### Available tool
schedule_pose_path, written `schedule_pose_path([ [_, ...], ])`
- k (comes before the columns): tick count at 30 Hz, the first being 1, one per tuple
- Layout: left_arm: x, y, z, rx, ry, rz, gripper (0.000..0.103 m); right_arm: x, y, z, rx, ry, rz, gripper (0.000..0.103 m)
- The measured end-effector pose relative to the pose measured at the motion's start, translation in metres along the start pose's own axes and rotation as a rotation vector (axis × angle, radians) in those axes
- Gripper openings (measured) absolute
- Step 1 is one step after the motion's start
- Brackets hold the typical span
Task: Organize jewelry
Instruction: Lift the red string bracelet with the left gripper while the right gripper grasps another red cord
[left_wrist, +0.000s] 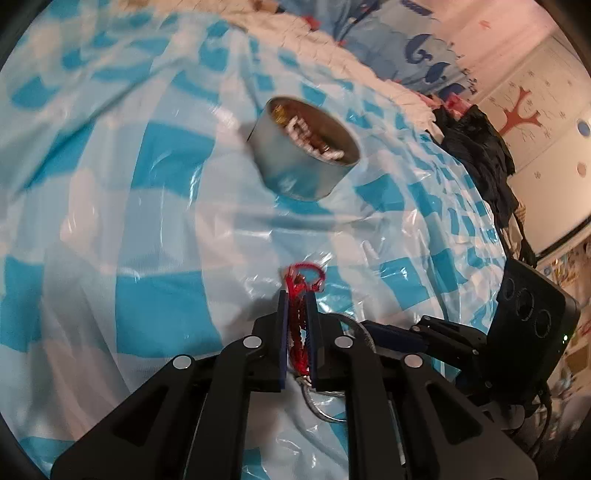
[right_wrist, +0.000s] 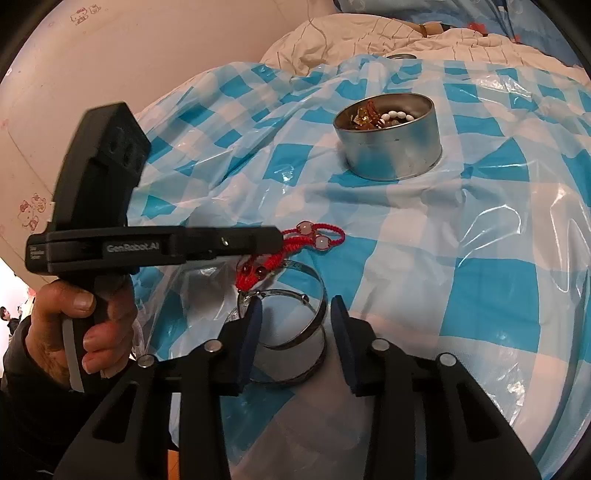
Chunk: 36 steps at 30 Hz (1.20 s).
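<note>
Left claw (left_wrist: 298, 295), bottom centre, clamped narrow on red braided cord bracelet (left_wrist: 300, 314). Right claw (right_wrist: 297, 306) parted around silver metal bangles (right_wrist: 295, 334), not pressing. Round silver jewelry-filled tin (right_wrist: 391, 147) upper right.

In the left wrist view the metal tin (left_wrist: 304, 151) at upper centre is smeared by motion, so the beads inside it cannot be told apart. The red cord bracelet (left_wrist: 300, 321) runs down between the left tongs (left_wrist: 298, 295), and its lower part is hidden by the pads. A silver ring (left_wrist: 325, 408) at lower centre is mostly covered by the black linkage. In the right wrist view the silver bangles (right_wrist: 295, 332) are partly masked by the right tongs (right_wrist: 295, 306). The hand (right_wrist: 85, 332) at lower left is cut off at the wrist by the frame's dark rim.
</note>
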<state>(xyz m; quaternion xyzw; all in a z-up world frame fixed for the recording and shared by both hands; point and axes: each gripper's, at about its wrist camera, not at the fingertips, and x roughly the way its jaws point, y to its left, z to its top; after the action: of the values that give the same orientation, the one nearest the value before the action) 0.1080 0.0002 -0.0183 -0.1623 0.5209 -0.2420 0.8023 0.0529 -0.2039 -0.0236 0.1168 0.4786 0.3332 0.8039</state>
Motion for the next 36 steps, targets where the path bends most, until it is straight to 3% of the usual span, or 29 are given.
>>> schedule_pose_path([
  [2,0.003,0.007,-0.002,-0.04,0.012,-0.02,0.018,0.0,0.0,0.0,-0.004,-0.001,-0.008,0.03],
  [6,0.006,0.006,-0.002,-0.045,0.004,-0.028,0.018,0.0,0.001,0.0,-0.016,-0.005,-0.031,0.019],
  [8,0.003,0.003,-0.001,-0.034,-0.016,-0.029,0.007,-0.002,0.0,0.001,-0.017,-0.013,-0.039,0.013],
  [11,-0.008,0.002,0.001,-0.039,-0.062,-0.042,0.003,-0.004,-0.001,0.002,-0.021,-0.022,-0.052,0.008],
  [20,-0.021,0.011,0.007,-0.064,-0.101,-0.044,0.003,-0.003,0.002,0.002,-0.038,-0.013,-0.07,0.007],
  [21,-0.021,0.012,0.007,-0.067,-0.102,-0.046,0.003,-0.004,-0.001,0.004,-0.023,-0.025,-0.07,0.01],
  [22,-0.022,0.013,0.006,-0.069,-0.105,-0.048,0.003,-0.007,-0.003,0.005,-0.014,-0.042,-0.072,0.031],
  [24,-0.025,0.016,0.007,-0.078,-0.114,-0.048,0.003,-0.012,-0.006,0.009,0.016,-0.095,-0.053,0.046],
  [27,-0.03,0.019,0.01,-0.09,-0.127,-0.061,0.003,-0.01,-0.009,0.022,0.044,-0.119,0.024,0.046],
  [36,-0.043,0.026,0.011,-0.101,-0.146,-0.075,0.003,0.02,-0.003,0.041,0.058,-0.061,0.078,0.046],
])
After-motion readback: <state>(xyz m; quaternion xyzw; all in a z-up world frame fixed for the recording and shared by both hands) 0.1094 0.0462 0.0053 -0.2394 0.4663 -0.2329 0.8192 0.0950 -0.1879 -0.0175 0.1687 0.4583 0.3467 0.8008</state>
